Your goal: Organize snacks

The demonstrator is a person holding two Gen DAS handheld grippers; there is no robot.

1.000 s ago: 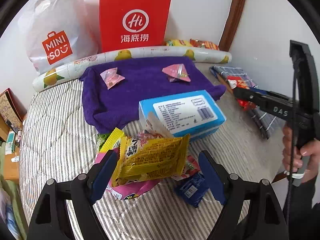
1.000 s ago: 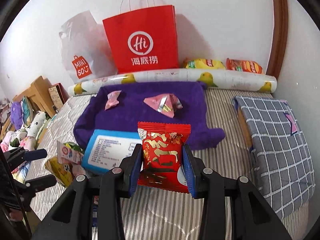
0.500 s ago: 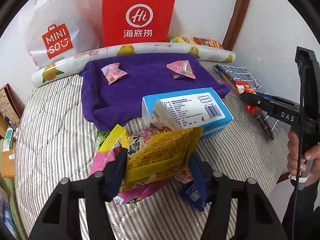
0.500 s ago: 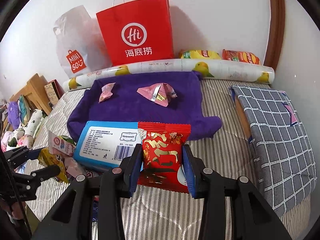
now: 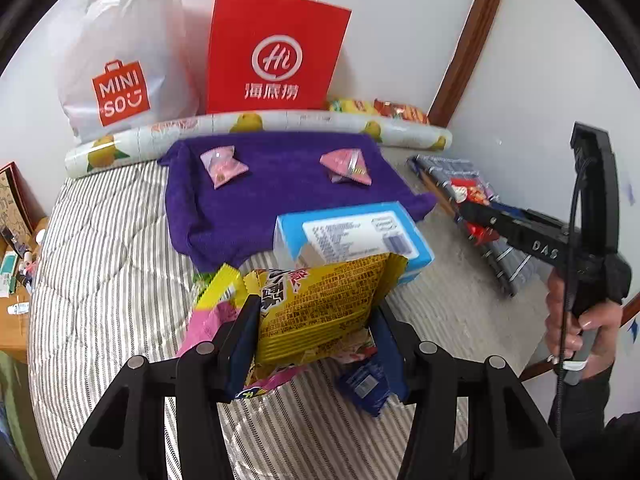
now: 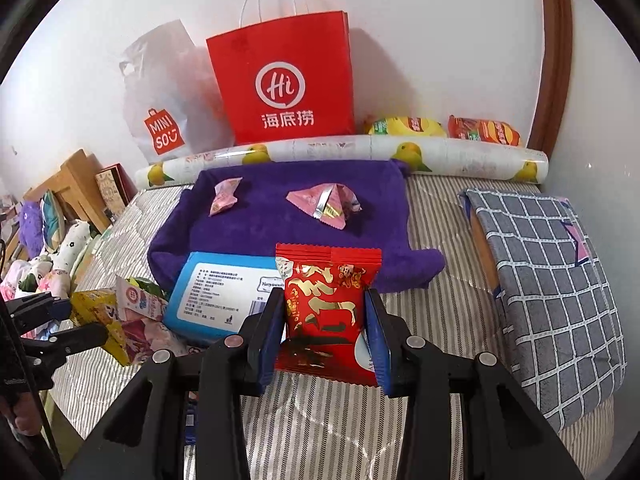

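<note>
My left gripper (image 5: 316,332) is shut on a yellow snack packet (image 5: 320,308) and holds it just above a pile of loose snacks (image 5: 224,332) on the striped bed. My right gripper (image 6: 326,324) is shut on a red and gold snack packet (image 6: 326,308), held above the bed in front of a blue box (image 6: 216,292). The blue box also shows in the left wrist view (image 5: 352,236). A purple towel (image 5: 280,188) lies behind it with two pink snack packets (image 5: 224,164) (image 5: 348,164) on it. The right gripper shows in the left wrist view (image 5: 476,210), and the left gripper in the right wrist view (image 6: 76,316).
A red paper bag (image 5: 276,52) and a white MINISO bag (image 5: 120,64) stand against the wall behind a lemon-print roll (image 5: 256,128). Yellow and orange packets (image 6: 444,128) lie behind the roll. A checked folded cloth (image 6: 552,264) lies on the right. Wooden furniture (image 6: 68,184) stands left.
My left gripper has shut on the yellow snack packet and lifted it a little. My right gripper still holds the red packet and has moved little.
</note>
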